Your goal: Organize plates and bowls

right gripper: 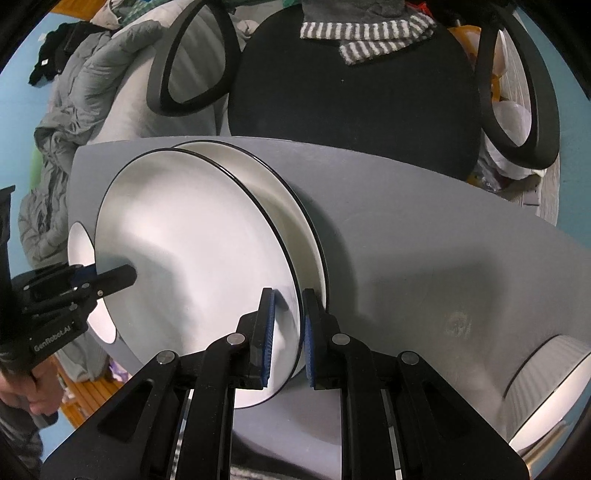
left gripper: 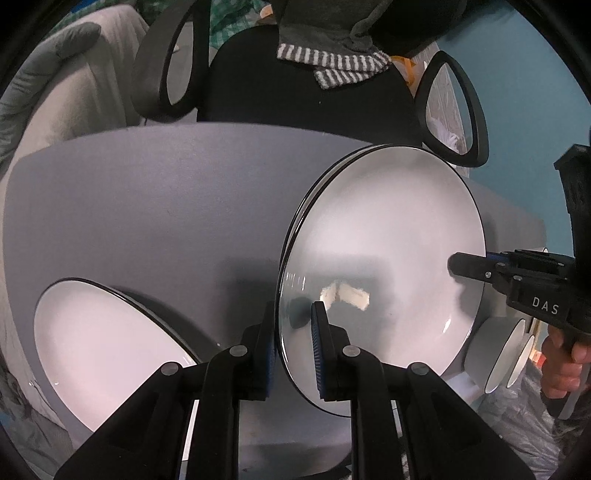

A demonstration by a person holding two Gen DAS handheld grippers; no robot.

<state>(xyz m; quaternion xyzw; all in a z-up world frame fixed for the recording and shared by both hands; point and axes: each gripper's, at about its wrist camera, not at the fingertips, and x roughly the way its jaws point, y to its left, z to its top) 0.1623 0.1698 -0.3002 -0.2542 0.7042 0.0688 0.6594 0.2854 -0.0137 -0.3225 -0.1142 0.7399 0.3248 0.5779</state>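
A large white plate with a black rim (left gripper: 384, 258) is held above the grey table (left gripper: 147, 206). My left gripper (left gripper: 293, 328) is shut on its near-left rim. My right gripper (right gripper: 288, 332) is shut on the opposite rim of the same plate (right gripper: 192, 258); it also shows at the plate's right edge in the left wrist view (left gripper: 480, 269). A second white plate (right gripper: 280, 206) lies on the table right under the held one. Another white plate (left gripper: 110, 350) lies at the table's left. White bowls with black rims (left gripper: 506, 350) sit at the right; one bowl (right gripper: 546, 387) shows in the right wrist view.
A black office chair (right gripper: 351, 92) with a striped cloth (right gripper: 369, 33) over its back stands behind the table. Grey bedding (right gripper: 74, 110) lies to the left. The table's far edge runs just in front of the chair.
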